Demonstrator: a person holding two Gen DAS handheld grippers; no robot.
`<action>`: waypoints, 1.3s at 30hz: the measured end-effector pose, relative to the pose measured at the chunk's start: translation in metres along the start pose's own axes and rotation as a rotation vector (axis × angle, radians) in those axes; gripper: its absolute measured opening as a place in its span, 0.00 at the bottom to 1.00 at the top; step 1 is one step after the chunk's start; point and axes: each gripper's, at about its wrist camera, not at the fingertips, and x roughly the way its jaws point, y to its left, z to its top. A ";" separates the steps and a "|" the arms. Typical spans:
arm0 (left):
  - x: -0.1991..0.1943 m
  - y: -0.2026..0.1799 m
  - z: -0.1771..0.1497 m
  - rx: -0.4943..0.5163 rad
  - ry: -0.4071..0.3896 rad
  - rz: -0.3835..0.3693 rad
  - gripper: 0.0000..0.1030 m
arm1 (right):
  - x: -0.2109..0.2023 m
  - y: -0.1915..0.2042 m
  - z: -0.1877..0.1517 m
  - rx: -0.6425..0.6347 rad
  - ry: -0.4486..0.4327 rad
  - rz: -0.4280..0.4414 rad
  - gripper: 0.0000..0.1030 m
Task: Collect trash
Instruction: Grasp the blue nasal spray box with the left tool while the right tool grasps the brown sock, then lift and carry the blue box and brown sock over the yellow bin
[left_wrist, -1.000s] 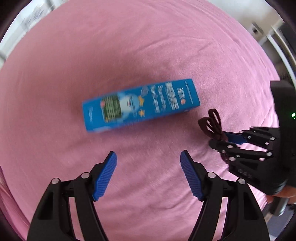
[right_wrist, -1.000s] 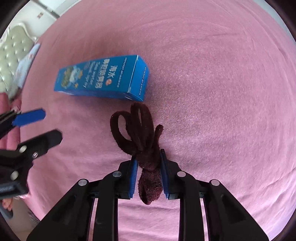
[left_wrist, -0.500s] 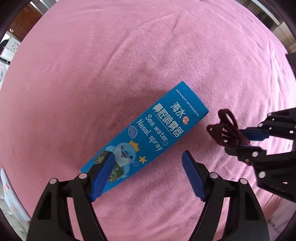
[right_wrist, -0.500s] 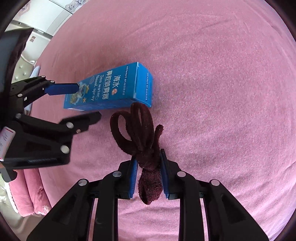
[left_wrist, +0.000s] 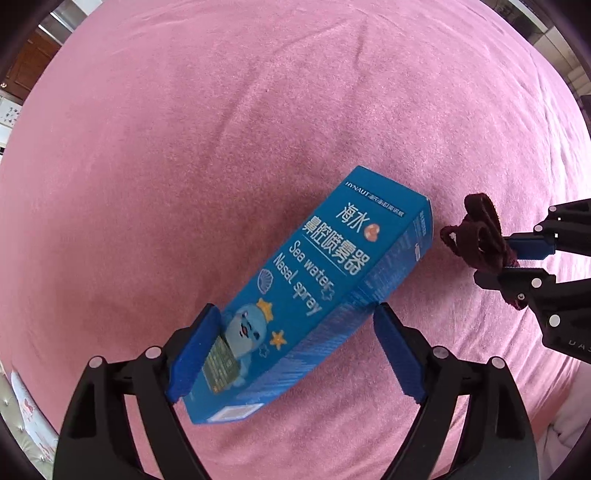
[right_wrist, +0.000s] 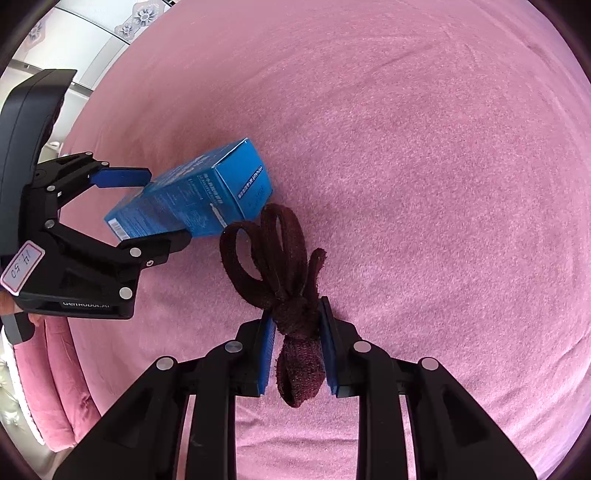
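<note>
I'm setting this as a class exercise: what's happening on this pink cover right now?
A person is collecting trash with two handheld grippers. The right gripper is shut on a knotted dark red cloth strip. The left gripper has just been opening and now straddles the near end of a blue nasal spray box lying on the pink cover, not yet gripping it.

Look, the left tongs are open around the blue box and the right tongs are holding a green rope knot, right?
Almost. The knot pinched in the right tongs is dark maroon, not green, as the right wrist view shows. The left tongs are open around the blue box, as you said.
</note>
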 end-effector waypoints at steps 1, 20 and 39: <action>0.002 0.001 0.002 0.012 0.004 -0.004 0.85 | 0.001 -0.001 0.001 0.002 -0.002 0.001 0.22; 0.035 0.043 -0.011 -0.154 0.006 -0.074 0.49 | 0.003 0.012 -0.003 0.006 -0.002 0.008 0.22; 0.013 -0.010 -0.094 -0.460 -0.074 -0.218 0.49 | -0.060 0.000 -0.057 -0.010 -0.042 0.021 0.22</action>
